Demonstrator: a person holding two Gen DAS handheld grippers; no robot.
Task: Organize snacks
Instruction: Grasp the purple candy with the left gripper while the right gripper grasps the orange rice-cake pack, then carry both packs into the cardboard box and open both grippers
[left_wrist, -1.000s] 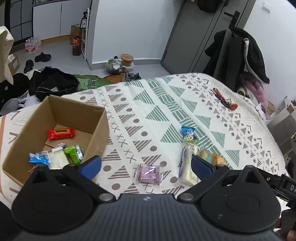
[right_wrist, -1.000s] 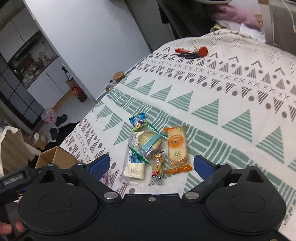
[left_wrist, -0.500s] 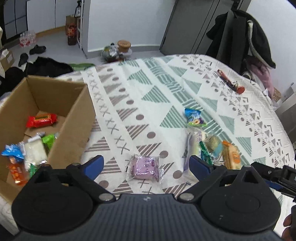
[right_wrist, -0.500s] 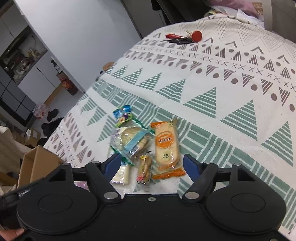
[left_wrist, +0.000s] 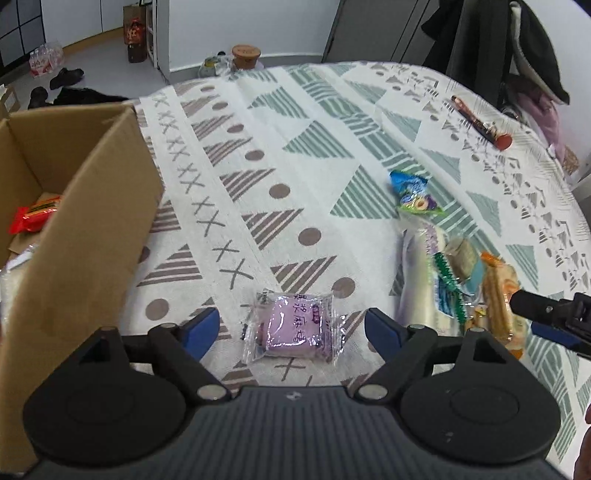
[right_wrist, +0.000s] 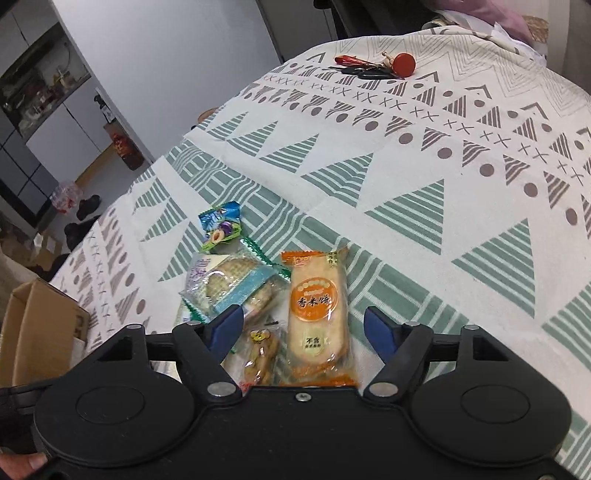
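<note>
Left gripper (left_wrist: 291, 328): jaws closing, not yet touching; purple snack packet (left_wrist: 291, 326) lies between them on the tablecloth (left_wrist: 295, 155).
Right gripper (right_wrist: 303, 330): jaws partly spread around the orange rice-cracker packet (right_wrist: 317, 306), pads clear of it.
Cardboard box (left_wrist: 74, 258): at 9 o'clock of the purple packet, red snack (left_wrist: 35, 214) inside.
Blue-green candy (right_wrist: 220, 227): at 11 o'clock of the cracker packet.

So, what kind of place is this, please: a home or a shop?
Most likely a home, probably a living or dining area. A patterned tablecloth covers the table, coats hang behind it, and shoes lie on the floor near white cabinets. A cardboard box and wrapped snacks sit on the cloth.
</note>
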